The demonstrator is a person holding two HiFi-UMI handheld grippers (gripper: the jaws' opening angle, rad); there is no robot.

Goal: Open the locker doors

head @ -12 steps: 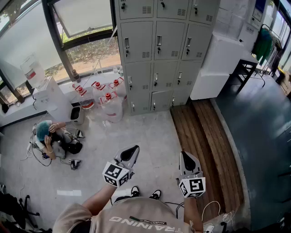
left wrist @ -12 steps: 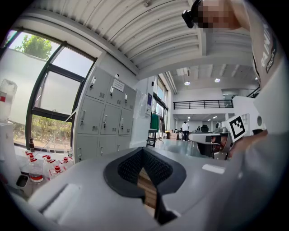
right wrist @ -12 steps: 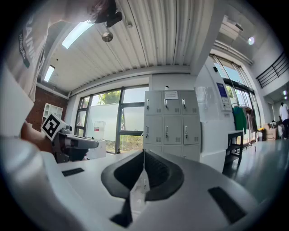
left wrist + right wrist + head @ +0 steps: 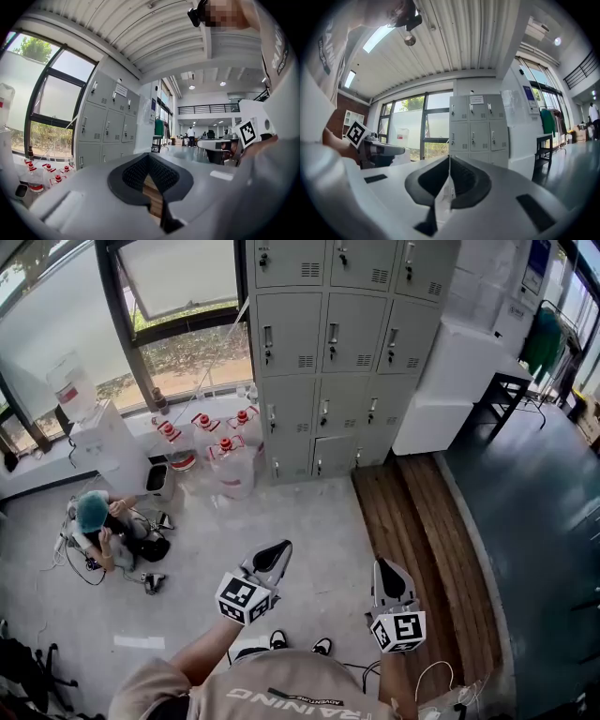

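A bank of grey lockers stands against the far wall, every door closed, each with a small handle and vent. It also shows in the left gripper view as lockers and in the right gripper view as lockers. Both grippers hang low in front of the person, a few steps short of the lockers. My left gripper is shut and holds nothing; its jaws meet at the tip. My right gripper is also shut and empty, its jaw tips touching.
Several large water bottles stand on the floor left of the lockers. A person crouches on the floor at the left, beside a white dispenser. A white cabinet and a black table flank the right. Wooden planks lie ahead on the right.
The lockers sit slightly lower and nearer in the head view. Both grippers keep their places and stay shut. The crouching person has shifted a little.
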